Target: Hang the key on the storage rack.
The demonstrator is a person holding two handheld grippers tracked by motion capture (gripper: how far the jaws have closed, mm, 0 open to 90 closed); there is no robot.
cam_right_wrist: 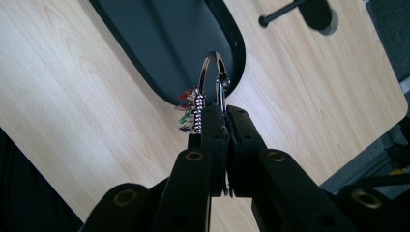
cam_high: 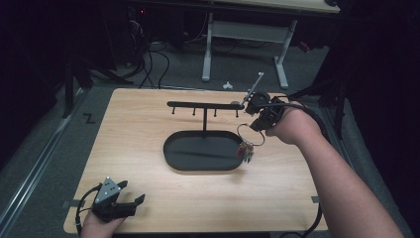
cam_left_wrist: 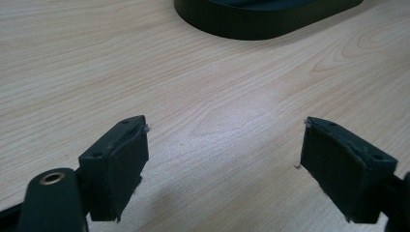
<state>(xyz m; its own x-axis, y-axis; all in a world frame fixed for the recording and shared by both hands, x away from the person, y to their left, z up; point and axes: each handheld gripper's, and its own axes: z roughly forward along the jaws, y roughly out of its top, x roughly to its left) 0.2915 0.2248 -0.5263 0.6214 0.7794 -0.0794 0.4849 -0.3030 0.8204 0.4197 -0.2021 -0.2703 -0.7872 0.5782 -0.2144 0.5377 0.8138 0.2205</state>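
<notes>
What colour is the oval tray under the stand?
Black, matte. The tray shows best in the high view, on the pale wooden table.

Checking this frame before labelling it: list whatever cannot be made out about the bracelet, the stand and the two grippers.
- Bracelet: in the right gripper view the shut jaws of the right gripper cover its lower part; in the high view its coloured charms are too small to identify.
- Stand: the high view is too dim and coarse to show the hook tips; the left gripper view's top edge cuts off its tray.
- Left gripper: the high view's bottom edge crops its hand.
</notes>
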